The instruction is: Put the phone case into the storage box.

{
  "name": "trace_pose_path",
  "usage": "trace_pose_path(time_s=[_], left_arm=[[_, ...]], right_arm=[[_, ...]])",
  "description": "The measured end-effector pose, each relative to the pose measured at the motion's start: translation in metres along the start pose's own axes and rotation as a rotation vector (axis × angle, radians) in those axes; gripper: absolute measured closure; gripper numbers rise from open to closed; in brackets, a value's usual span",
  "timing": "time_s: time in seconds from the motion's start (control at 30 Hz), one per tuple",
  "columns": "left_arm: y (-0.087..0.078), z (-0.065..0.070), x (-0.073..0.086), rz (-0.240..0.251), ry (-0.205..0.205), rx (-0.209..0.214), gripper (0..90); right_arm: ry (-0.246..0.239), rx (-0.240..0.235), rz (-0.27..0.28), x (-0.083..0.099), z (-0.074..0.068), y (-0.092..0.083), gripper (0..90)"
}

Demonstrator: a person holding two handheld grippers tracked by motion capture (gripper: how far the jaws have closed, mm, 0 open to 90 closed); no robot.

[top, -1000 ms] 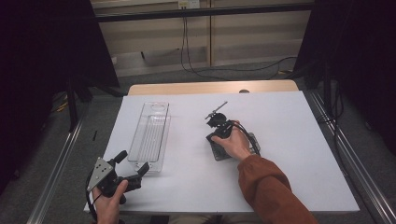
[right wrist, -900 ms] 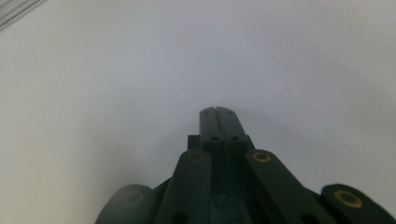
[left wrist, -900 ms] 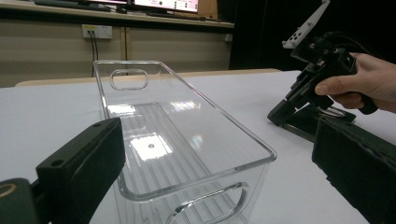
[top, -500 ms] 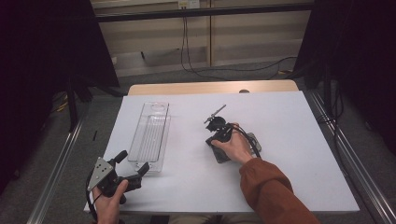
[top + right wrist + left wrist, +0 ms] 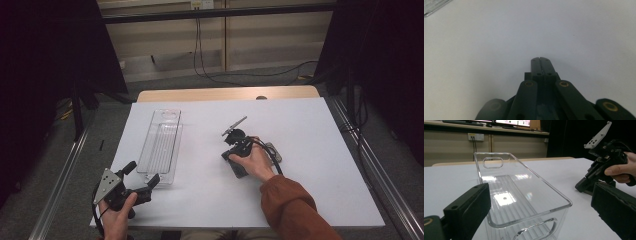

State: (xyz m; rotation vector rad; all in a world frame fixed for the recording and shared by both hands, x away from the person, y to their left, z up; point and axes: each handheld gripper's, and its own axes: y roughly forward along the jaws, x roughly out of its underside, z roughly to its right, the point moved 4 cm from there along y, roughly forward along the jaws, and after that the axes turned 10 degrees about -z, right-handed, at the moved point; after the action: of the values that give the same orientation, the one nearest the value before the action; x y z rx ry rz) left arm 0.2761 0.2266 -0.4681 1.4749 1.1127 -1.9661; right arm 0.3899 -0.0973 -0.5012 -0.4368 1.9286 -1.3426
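A big white flat desk (image 5: 310, 130) is standing in the middle of the room, with a strip of light brown wood (image 5: 200, 94) showing along its far edge. A grey carpet floor (image 5: 60, 165) is lying around it. Behind the desk, a beige panelled wall (image 5: 270, 40) is running across, and thin black cables (image 5: 210, 75) are hanging down from a white wall socket (image 5: 202, 4). Dark black curtains (image 5: 45, 60) are hanging on both sides. Shiny metal rails (image 5: 62, 177) are running along the floor.

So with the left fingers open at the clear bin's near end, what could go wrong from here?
1. The clear bin is light and glossy; the left gripper fingers could push it away instead of gripping its wall.
2. The right gripper, fingers shut, points down at the white table and could jab it.
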Motion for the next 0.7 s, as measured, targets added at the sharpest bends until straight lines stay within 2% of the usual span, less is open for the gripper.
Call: trace_pose_path(time_s=[0.13, 0.17, 0.3, 0.33, 0.37, 0.7], left_arm=[[0.0, 0.001, 0.0, -0.001, 0.002, 0.011, 2.8], [0.0, 0.001, 0.0, -0.004, 0.003, 0.005, 2.8], [0.0, 0.0, 0.0, -0.001, 0.003, -0.001, 2.8], [0.0, 0.0, 0.0, -0.001, 0.001, -0.001, 2.8], [0.0, 0.0, 0.0, -0.001, -0.003, -0.004, 2.8], [0.001, 0.001, 0.0, -0.002, -0.001, 0.002, 2.8]], right_arm=[[-0.005, -0.006, 0.001, 0.003, -0.001, -0.001, 90.0], [0.003, -0.01, 0.0, 0.004, -0.001, -0.001, 90.0], [-0.013, -0.011, 0.003, 0.007, -0.001, -0.002, 90.0], [0.0, -0.014, -0.001, 0.009, -0.002, -0.003, 90.0], [-0.012, -0.013, 0.002, 0.009, -0.001, -0.003, 90.0], [-0.006, -0.026, 0.006, 0.021, -0.004, -0.007, 90.0]])
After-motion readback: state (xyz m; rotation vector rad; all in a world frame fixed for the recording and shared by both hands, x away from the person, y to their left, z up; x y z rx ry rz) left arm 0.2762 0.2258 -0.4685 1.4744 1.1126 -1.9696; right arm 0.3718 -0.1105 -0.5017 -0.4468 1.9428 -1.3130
